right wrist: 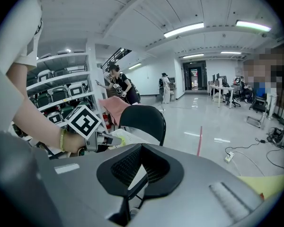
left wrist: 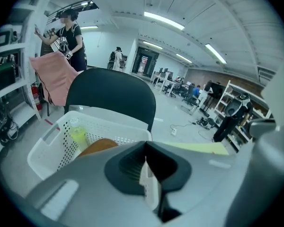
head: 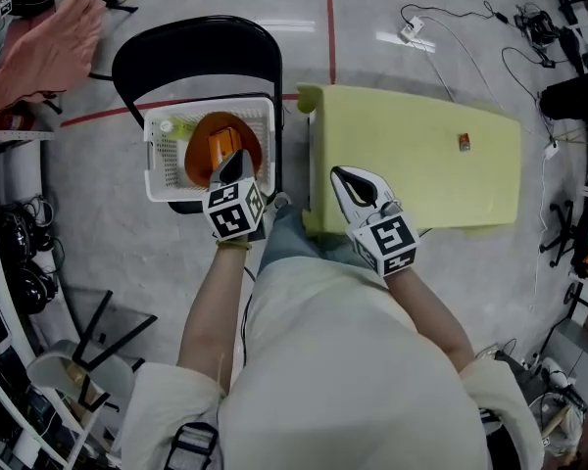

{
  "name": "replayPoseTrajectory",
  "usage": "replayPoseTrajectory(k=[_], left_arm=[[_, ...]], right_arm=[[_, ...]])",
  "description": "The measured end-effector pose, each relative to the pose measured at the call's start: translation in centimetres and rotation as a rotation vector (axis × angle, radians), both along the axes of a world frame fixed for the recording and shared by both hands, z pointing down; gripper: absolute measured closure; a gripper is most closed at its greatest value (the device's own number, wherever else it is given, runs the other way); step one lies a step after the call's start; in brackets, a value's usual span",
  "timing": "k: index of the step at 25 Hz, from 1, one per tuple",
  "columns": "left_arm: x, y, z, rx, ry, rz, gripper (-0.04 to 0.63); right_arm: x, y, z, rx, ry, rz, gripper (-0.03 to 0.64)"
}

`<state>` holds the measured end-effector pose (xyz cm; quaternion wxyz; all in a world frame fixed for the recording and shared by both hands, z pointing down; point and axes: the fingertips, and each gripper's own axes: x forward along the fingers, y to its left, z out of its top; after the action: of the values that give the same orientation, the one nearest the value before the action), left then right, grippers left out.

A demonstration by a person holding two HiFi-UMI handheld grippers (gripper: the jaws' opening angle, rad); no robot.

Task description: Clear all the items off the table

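Note:
A pale yellow-green table (head: pixel 421 164) holds one small orange-brown item (head: pixel 464 142) near its far right. To its left a white perforated basket (head: pixel 162 155) rests on a black chair (head: pixel 191 42). The basket holds an orange bowl-like thing (head: pixel 204 130) and a yellow-green bottle (head: pixel 181 125). My left gripper (head: pixel 227 160) hangs over the basket's near side, shut with nothing between its jaws. My right gripper (head: pixel 345 179) is over the table's near left edge, also shut and empty. The left gripper view shows the basket (left wrist: pixel 52 136), the bottle (left wrist: pixel 79 135) and the orange thing (left wrist: pixel 97 145).
Shelving with gear lines the left side (head: pixel 10 262), and pink cloth (head: pixel 44 47) lies at the upper left. Cables and a power strip (head: pixel 412 29) trail over the floor beyond the table. A red tape line (head: pixel 329 18) crosses the floor. A person (left wrist: pixel 68 32) stands by the shelves.

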<state>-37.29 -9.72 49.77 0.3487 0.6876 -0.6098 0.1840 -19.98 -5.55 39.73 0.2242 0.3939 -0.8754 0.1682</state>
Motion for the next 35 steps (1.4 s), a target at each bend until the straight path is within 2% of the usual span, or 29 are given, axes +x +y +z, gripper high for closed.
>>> replayPoseTrajectory(k=[4,11,24,35], left_arm=[[3.3,0.4,-1.3,0.018,-0.002,0.033,0.586],[12.3,2.0,-3.1,0.043,0.006,0.122,0.586],[31.7,8.2,-4.4,0.042,0.048,0.395,0.586],[44.4,13.2,-4.0,0.032,0.068,0.561,0.586]], right_arm=[[3.2,0.7,-0.6,0.022,-0.010,0.030,0.623],[11.5,4.0,-1.1,0.041,-0.023,0.125,0.623],[27.5,11.6,-1.9,0.088,-0.036,0.372,0.623],[39.2,18.8,-1.3,0.102,-0.028,0.572,0.623]])
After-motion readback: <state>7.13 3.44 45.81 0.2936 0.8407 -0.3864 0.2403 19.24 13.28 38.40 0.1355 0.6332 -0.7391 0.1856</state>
